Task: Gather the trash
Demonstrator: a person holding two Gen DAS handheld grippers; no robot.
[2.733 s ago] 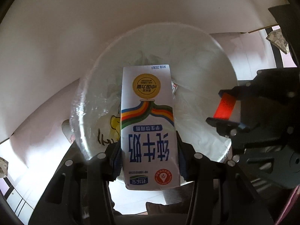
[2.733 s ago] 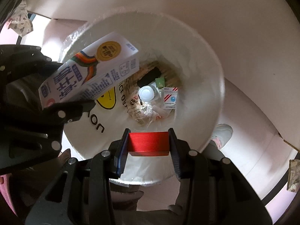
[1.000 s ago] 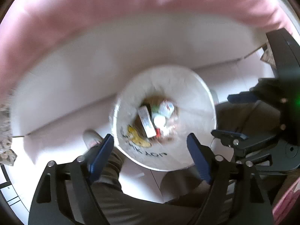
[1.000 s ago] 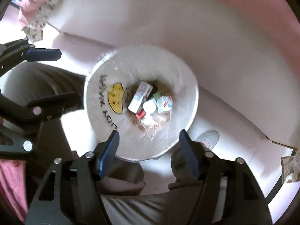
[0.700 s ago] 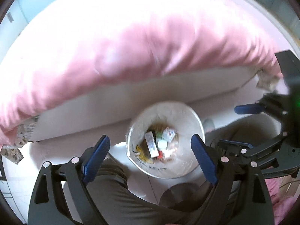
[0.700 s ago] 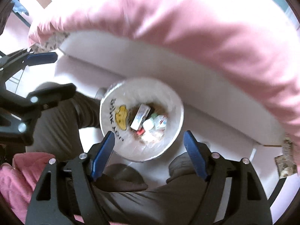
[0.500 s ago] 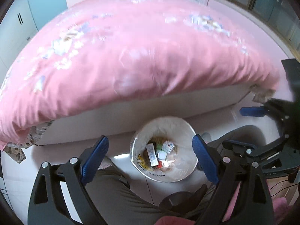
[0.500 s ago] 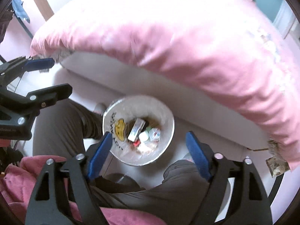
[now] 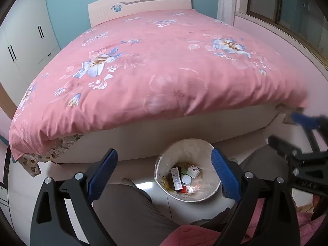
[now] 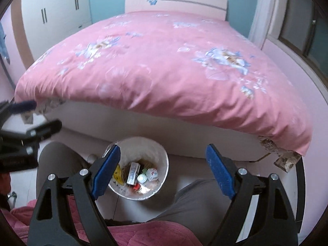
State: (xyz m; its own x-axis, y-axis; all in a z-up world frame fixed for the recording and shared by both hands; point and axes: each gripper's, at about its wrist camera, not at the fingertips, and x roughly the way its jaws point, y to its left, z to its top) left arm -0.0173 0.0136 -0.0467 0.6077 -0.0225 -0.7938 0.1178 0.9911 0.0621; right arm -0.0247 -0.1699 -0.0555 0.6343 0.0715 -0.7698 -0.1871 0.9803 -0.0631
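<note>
Both grippers opening and empty, left gripper (image 9: 164, 171), right gripper (image 10: 163, 171), trash bin (image 9: 207, 149) below.

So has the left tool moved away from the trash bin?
Yes. The left tool has risen above the trash bin, which now looks far smaller, below the bed.

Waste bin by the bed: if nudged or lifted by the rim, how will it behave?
The waste bin looks thin-walled and mostly empty, so probably light and easy to slide. It flares wider toward the rim, so it may tip. The liner is probably slippery.
</note>
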